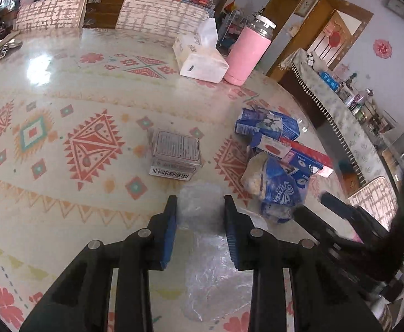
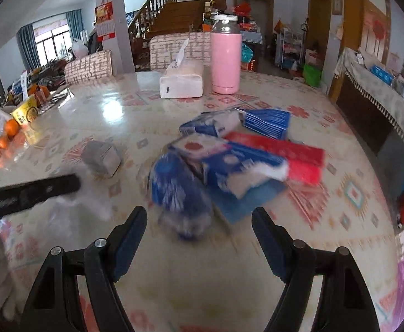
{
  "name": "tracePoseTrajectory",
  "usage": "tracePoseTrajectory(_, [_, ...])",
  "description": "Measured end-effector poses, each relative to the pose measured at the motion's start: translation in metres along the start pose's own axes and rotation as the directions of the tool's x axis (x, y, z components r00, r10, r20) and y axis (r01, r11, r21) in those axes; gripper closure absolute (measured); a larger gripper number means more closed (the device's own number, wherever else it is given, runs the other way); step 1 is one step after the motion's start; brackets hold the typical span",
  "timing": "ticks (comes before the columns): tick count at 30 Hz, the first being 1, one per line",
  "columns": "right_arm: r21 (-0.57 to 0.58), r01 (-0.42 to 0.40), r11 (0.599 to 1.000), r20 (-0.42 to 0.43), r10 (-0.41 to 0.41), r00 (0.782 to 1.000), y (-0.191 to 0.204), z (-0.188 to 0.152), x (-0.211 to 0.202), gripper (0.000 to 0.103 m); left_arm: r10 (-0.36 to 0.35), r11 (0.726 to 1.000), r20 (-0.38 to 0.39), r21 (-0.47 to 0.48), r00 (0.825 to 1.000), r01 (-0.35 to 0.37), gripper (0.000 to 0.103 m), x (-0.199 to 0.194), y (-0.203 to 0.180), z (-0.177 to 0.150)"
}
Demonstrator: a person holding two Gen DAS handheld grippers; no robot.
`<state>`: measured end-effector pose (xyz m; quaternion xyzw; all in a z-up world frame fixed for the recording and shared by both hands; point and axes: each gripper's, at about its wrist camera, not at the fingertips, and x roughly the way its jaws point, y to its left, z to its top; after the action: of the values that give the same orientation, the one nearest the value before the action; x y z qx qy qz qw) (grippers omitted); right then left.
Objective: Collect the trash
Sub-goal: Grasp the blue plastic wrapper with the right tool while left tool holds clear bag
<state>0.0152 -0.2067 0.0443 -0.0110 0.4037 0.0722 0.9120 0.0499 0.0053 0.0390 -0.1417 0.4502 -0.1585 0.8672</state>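
1. Clear plastic bag (image 1: 202, 249), crinkled and see-through, is lying on the patterned table (image 1: 63, 83), and the left gripper (image 1: 200, 210) is pinching it between its blue pads, probably so the bag can serve as the trash sack.
2. Further left on the table, a small grey box (image 1: 174, 153) with a barcode is sitting alone, well apart from the other litter and not yet collected.
3. Moving right, a crumpled blue Vinda tissue wrapper (image 1: 278, 191) is leaning against flattened blue cartons (image 1: 268, 124) and a red-and-blue box (image 1: 296, 152), all heaped together as trash awaiting pickup.
4. The right gripper (image 2: 199, 218) is hanging with its jaws wide apart and nothing between them, aiming at the wrapper just ahead, seemingly its next target.
5. Behind the heap, a tissue box (image 1: 199, 61) and a pink thermos (image 1: 247, 52) are standing upright, apparently belongings rather than trash.
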Motion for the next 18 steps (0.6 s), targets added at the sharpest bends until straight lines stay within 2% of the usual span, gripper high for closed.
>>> tracePoseTrajectory(5, [0.006, -0.005, 1.000, -0.020, 0.005, 1.000, 0.004, 0.011, 0.028, 0.022, -0.010, 1.000, -0.005, 0.015, 1.000, 0.010, 0.072, 0.001, -0.004, -0.001])
tracePoseTrajectory(7, [0.007, 0.001, 1.000, -0.013, -0.001, 1.000, 0.007, 0.011, 0.031, 0.036, -0.011, 1.000, -0.010, 0.014, 1.000, 0.011, 0.072, 0.001, -0.002, -0.002])
tracePoseTrajectory(8, [0.001, -0.008, 1.000, -0.017, 0.008, 1.000, 0.009, 0.010, 0.032, 0.050, -0.014, 1.000, -0.012, 0.011, 1.000, 0.014, 0.072, 0.001, -0.002, -0.002])
tracePoseTrajectory(9, [-0.004, -0.019, 1.000, -0.022, 0.019, 1.000, 0.011, 0.009, 0.032, 0.059, -0.014, 1.000, -0.011, 0.008, 1.000, 0.014, 0.072, 0.001, -0.001, -0.002])
tracePoseTrajectory(11, [-0.015, -0.024, 1.000, -0.028, 0.024, 0.999, 0.014, 0.006, 0.029, 0.069, -0.013, 1.000, -0.006, 0.005, 1.000, 0.013, 0.072, -0.001, 0.000, -0.002])
tracePoseTrajectory(18, [0.018, -0.061, 0.998, -0.014, 0.061, 0.998, 0.008, -0.011, -0.006, 0.083, -0.006, 1.000, 0.004, 0.008, 1.000, 0.006, 0.072, 0.000, 0.000, -0.003])
